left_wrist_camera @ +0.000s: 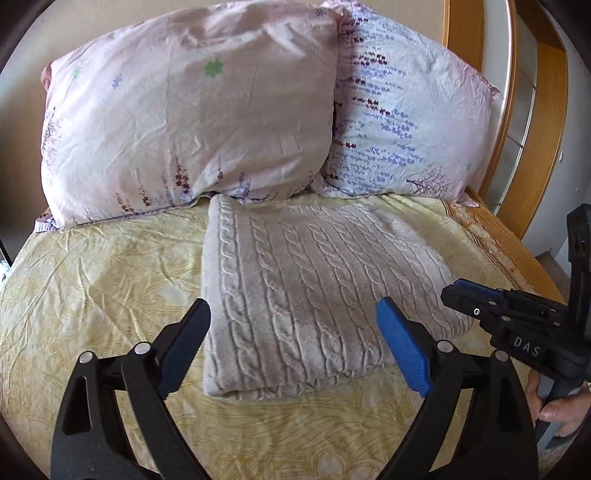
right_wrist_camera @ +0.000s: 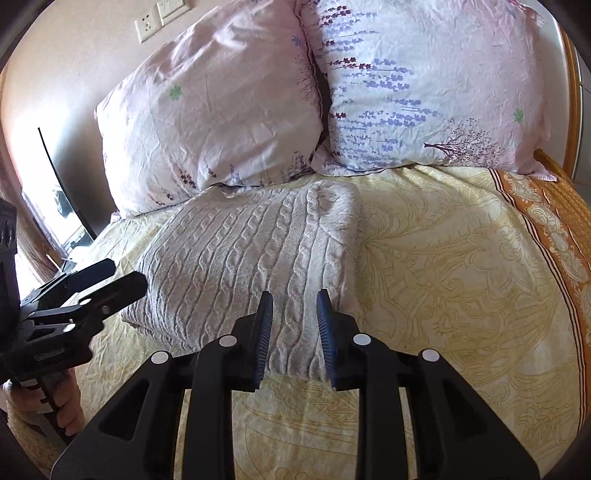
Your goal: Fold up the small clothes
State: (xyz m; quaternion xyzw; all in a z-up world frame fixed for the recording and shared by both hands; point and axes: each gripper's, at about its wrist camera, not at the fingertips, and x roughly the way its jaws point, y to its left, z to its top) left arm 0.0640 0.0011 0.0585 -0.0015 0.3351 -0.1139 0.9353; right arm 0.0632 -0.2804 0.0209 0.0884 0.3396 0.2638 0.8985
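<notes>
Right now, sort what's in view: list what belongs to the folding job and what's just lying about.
Belongs to the job:
- folded grey cable-knit garment, lying on the bed
- left gripper, open, nothing held
- right gripper, slightly open, nothing held

Just lying about:
- pink pillow
- lavender-print pillow
- yellow patterned bedspread
- wooden headboard
- wall socket

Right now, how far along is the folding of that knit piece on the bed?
Done: the grey cable-knit garment lies folded in a neat rectangle on the yellow bedspread, below the pillows. In hand: nothing; the left tool is wide open, the right tool slightly open, neither gripping. Left: no other clothes show.
</notes>
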